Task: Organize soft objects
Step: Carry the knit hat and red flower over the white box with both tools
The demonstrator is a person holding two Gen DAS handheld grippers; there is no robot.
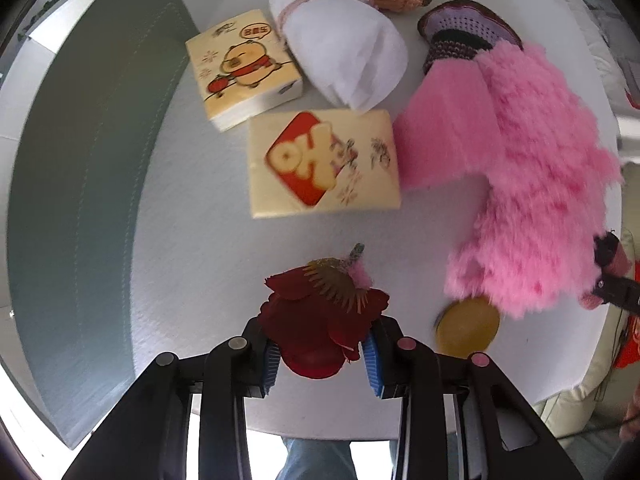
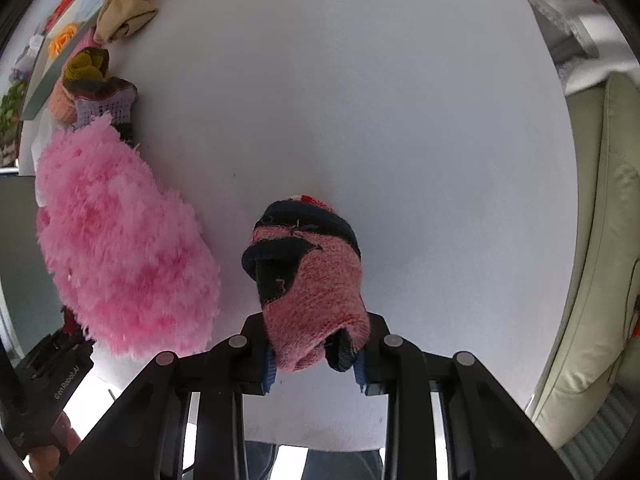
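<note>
L gripper (image 1: 320,354) clamped on red fabric flower (image 1: 322,316), R gripper (image 2: 314,364) on pink-navy sock (image 2: 310,280); pink fluffy slipper (image 1: 532,184), tissue packs (image 1: 324,162), rest still unsorted on table (image 1: 192,260).

A dark red fabric flower (image 1: 320,328) with a brown fringed centre is held near the front edge of the white table (image 1: 192,240), while a rolled pink and navy knitted sock (image 2: 308,280) is likewise held above that edge. A fluffy pink slipper (image 1: 536,200) is laid toward the right side, with a yellow round sponge (image 1: 468,330) tucked at its near end. Two tissue packs (image 1: 324,164) are laid mid-table, and a white rolled cloth (image 1: 340,48) and crocheted pieces (image 1: 460,36) are gathered at the far edge.
</note>
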